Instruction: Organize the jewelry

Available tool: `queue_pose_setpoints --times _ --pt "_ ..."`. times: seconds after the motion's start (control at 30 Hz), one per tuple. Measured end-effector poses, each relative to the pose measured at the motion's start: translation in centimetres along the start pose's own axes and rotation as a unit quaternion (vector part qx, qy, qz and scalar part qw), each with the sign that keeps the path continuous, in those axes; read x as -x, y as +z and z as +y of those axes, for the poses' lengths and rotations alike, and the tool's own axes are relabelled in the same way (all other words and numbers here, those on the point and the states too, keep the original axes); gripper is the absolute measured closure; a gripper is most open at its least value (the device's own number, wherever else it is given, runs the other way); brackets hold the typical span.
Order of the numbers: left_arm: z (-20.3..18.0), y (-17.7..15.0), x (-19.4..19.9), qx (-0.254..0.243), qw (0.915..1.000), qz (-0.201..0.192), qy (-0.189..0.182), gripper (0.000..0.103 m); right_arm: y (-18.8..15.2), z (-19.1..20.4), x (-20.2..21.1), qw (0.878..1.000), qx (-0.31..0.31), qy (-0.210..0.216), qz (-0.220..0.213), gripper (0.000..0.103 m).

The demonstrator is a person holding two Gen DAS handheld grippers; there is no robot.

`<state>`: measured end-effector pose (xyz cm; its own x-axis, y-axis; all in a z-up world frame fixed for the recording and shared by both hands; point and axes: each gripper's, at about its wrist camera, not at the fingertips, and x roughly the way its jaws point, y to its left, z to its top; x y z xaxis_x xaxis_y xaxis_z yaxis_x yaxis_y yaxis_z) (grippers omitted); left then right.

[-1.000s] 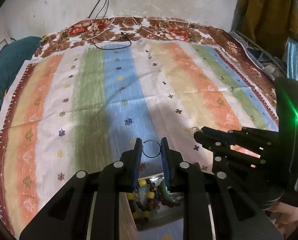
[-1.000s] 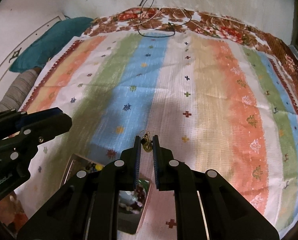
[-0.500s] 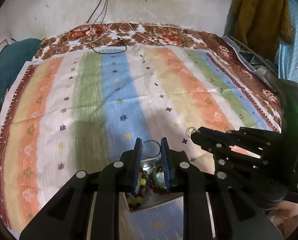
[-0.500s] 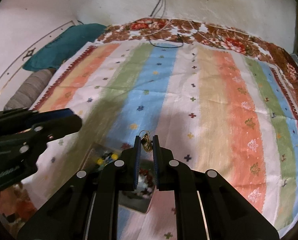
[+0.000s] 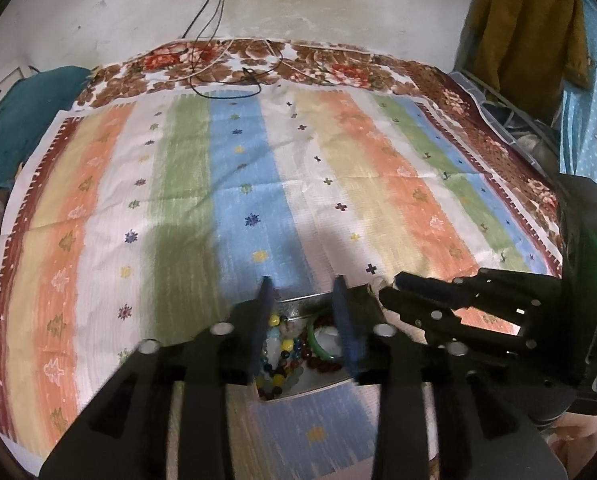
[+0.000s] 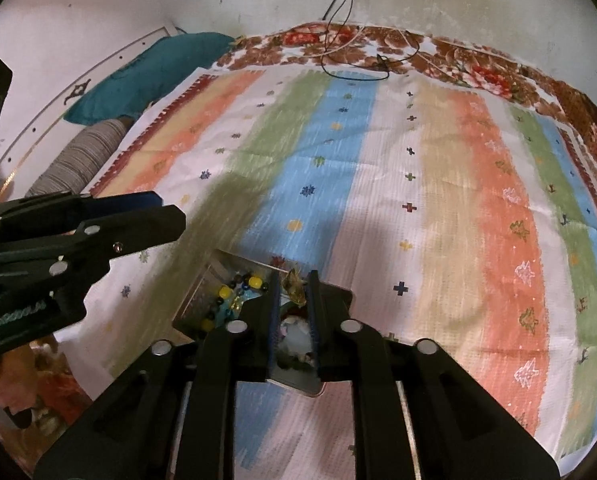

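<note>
A shallow metal tray (image 5: 298,301) (image 6: 214,276) lies on the striped bedspread and holds bead bracelets (image 5: 282,346) (image 6: 234,292) and a green bangle (image 5: 318,350). My left gripper (image 5: 303,292) hovers over the tray with its jaws apart and nothing between them. My right gripper (image 6: 293,282) is shut on a small gold earring (image 6: 294,286) just above the tray's far right part; it shows in the left wrist view (image 5: 384,288) at the right.
The striped bedspread (image 5: 258,200) covers the bed. Black and white cables (image 5: 226,72) lie at its far edge by the wall. A teal pillow (image 6: 146,72) and a striped bolster (image 6: 74,164) lie at the left. Clothes hang at the far right (image 5: 530,40).
My left gripper held a thin ring; its jaws have opened wider and the ring is gone from between them. Both grippers have moved nearer over the tray.
</note>
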<state>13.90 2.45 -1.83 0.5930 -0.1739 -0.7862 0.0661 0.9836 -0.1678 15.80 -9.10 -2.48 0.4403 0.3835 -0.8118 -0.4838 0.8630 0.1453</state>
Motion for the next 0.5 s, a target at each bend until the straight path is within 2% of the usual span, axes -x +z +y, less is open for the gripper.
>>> queue_pose_setpoints --times 0.03,0.17,0.27,0.43,0.5 --pt "0.2 0.0 0.1 0.004 1.0 -0.001 0.001 0.067 0.0 0.0 0.1 1.0 -0.001 0.0 -0.002 0.065" --pt "1.3 -0.3 0.9 0.028 0.9996 -0.005 -0.002 0.062 -0.5 0.1 0.5 1.0 0.004 -0.008 -0.004 0.064" --pt "1.7 -0.7 1.6 0.033 0.9994 -0.008 -0.007 0.056 -0.8 0.2 1.0 1.0 0.015 -0.022 -0.009 0.057" --pt "1.4 -1.9 2.7 0.022 0.9996 -0.014 -0.009 0.043 -1.5 -0.1 2.3 0.999 0.013 -0.022 -0.02 0.041" --pt "1.1 -2.3 3.1 0.018 0.9997 -0.018 -0.003 0.034 -1.7 -0.1 2.9 0.999 0.014 -0.022 -0.024 0.035"
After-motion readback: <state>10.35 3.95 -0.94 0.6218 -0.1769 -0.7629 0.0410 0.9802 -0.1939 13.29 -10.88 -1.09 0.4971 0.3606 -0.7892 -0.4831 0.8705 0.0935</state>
